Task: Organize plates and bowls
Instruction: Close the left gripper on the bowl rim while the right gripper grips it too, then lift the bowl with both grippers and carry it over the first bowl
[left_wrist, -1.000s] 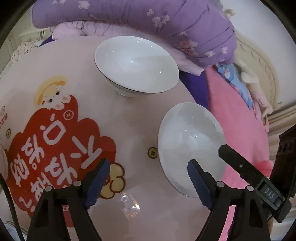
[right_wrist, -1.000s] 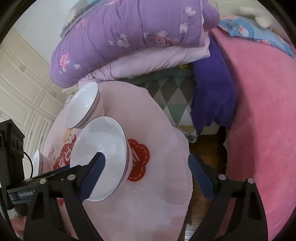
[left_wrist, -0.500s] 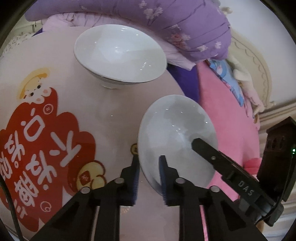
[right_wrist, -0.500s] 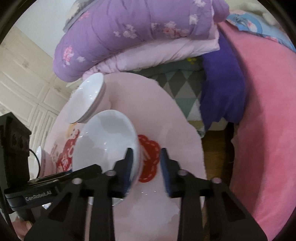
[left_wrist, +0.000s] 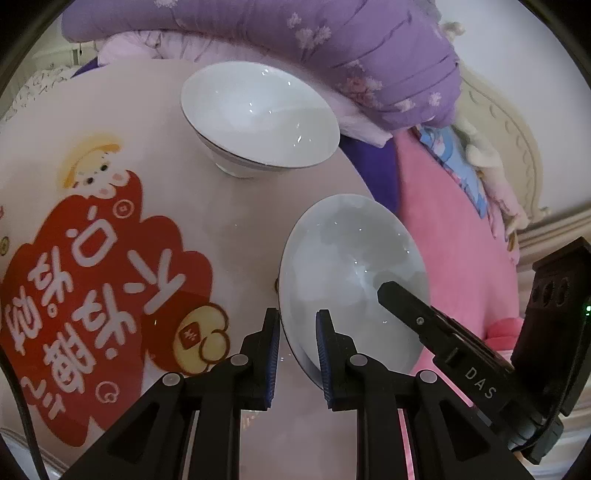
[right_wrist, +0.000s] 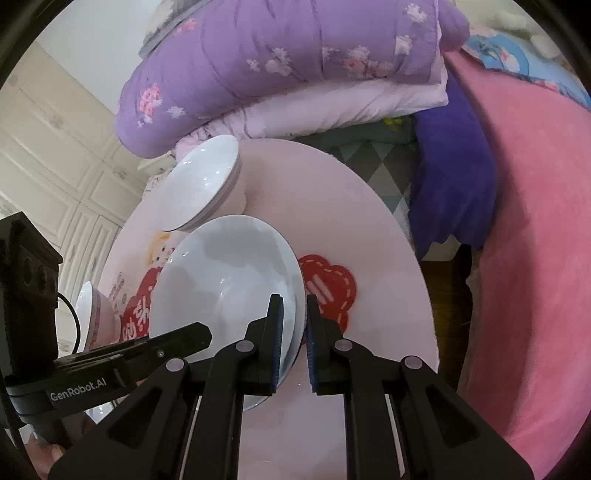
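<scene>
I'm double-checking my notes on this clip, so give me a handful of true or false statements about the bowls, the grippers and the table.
1. Both grippers pinch the rim of the near bowl. True: the left gripper and the right gripper each close on its edge.
2. The far bowl holds soup. False: it is empty.
3. The table is bare wood. False: it is pink with a red cartoon print.
4. A purple quilt lies behind the table. True.
5. The near bowl is nested in the far bowl. False: they are apart.
</scene>
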